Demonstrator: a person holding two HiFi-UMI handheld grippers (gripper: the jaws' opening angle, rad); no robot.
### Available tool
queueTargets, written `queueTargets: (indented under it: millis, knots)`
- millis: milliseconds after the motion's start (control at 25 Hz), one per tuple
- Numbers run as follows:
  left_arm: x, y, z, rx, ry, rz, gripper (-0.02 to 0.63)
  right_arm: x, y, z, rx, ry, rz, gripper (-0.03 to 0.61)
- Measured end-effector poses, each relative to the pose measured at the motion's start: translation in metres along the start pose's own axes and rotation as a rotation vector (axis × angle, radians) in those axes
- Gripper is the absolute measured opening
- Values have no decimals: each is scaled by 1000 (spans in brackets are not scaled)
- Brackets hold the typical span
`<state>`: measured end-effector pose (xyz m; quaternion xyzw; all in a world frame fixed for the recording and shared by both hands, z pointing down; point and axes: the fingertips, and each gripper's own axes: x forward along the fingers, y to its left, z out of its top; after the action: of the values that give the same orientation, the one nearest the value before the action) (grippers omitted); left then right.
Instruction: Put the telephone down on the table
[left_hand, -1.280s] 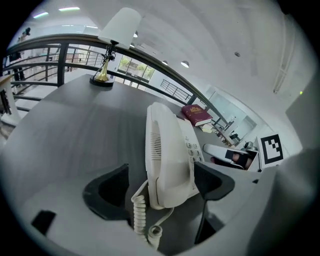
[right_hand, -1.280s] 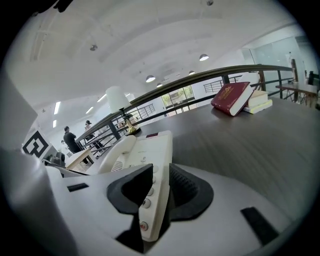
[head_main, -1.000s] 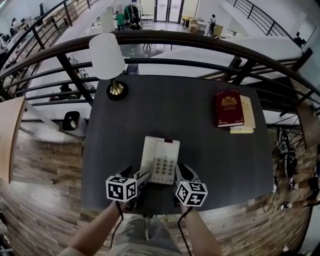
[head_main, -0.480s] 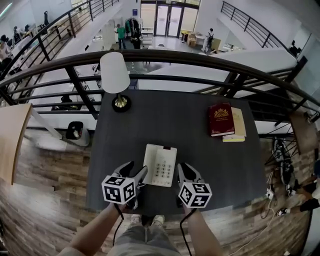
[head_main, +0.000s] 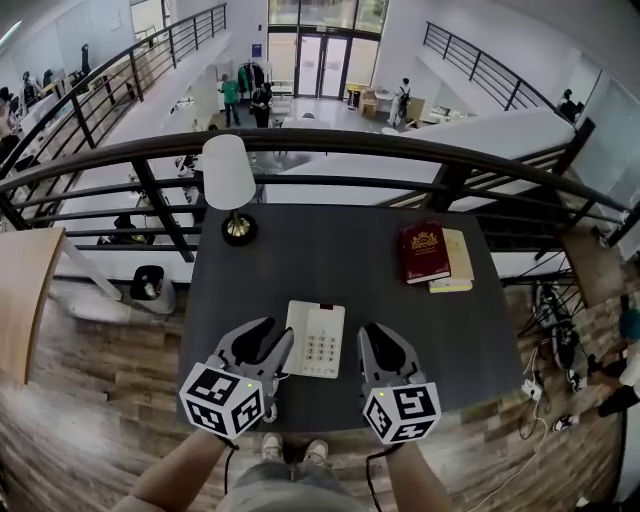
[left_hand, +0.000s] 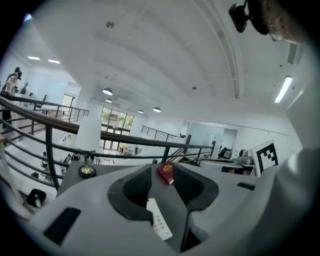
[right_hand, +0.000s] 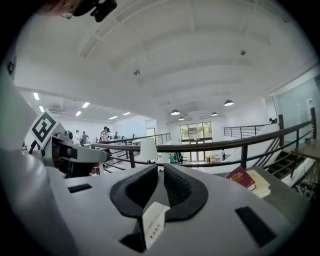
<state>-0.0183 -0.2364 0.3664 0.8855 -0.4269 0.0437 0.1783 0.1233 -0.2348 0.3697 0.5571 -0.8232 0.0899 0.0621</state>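
The white telephone (head_main: 315, 338) lies flat on the dark table (head_main: 330, 250), keypad up, near the front edge. Both grippers hang above it, close to me, and neither touches it. My left gripper (head_main: 272, 335) is over the phone's left side; its jaws are closing, still a little apart, with nothing between them. My right gripper (head_main: 375, 338) is over the phone's right side, jaws together and empty. In the left gripper view the telephone (left_hand: 160, 225) shows far below through the jaw gap of the left gripper (left_hand: 164, 169). In the right gripper view the telephone (right_hand: 152, 222) shows likewise below the right gripper (right_hand: 161, 169).
A white-shaded brass lamp (head_main: 227, 180) stands at the table's back left. A red book (head_main: 424, 252) lies on a yellowish one at the back right. A black railing (head_main: 330, 145) runs behind the table, with a drop to a lower floor beyond. Wooden floor surrounds the table.
Both grippers have risen away from the telephone, which stays lying on the table. The left jaws have narrowed. My head view has pulled back and up.
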Motion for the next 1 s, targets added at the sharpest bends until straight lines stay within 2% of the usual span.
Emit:
queueTargets:
  millis: [80,240,360,520,720,840,1000]
  knots:
    - [-18,-12,22,27,-57,-7,87,-14,9,18,-9,-34,16,38]
    - [-47,-30,50,110,-135,-5,55,-42,27,48,-37,-99,45,38]
    - [-65,-41,57,173,-168,-1,32,-61,43,62,-71,-133,58,38]
    - [-74,-57,40,232,-167,-19,31,-76,58,56,-166,-139,42,38]
    - [-82,-67,8,230,-123,-62,8,-88,72,40,-205,-139,17,38]
    - [-84,-70,-7,249,-101,-77,6,-95,81,30,-204,-136,26,38]
    - [-89,-73,-15,263,-99,-59,6,-103,100,17,-171,-127,62,37]
